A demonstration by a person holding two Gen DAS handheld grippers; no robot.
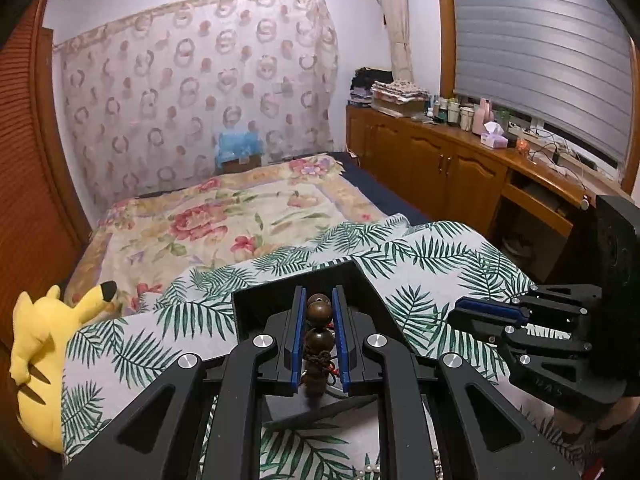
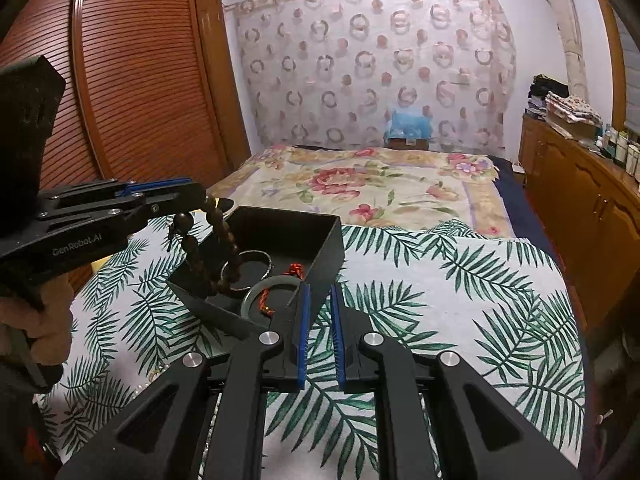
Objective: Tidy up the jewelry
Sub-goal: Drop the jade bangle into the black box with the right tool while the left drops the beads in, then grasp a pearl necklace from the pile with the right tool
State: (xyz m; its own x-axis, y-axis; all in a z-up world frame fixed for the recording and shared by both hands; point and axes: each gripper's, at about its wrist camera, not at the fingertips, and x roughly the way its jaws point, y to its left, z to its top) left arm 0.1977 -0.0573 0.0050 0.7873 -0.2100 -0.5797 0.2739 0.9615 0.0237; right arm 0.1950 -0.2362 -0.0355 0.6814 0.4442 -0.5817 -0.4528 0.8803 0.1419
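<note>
Wooden bead bracelet (image 2: pixel 208 248) hangs clamped in my left gripper (image 1: pixel 318 336), long axis vertical, lower end inside the black box (image 2: pixel 320 236); right gripper (image 2: pixel 318 336), slightly parted and empty, sits just beside that box.

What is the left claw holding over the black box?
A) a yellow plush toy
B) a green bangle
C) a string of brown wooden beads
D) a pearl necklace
C: the left claw is pinched on a string of brown wooden beads, which dangles down into the black box.
</note>
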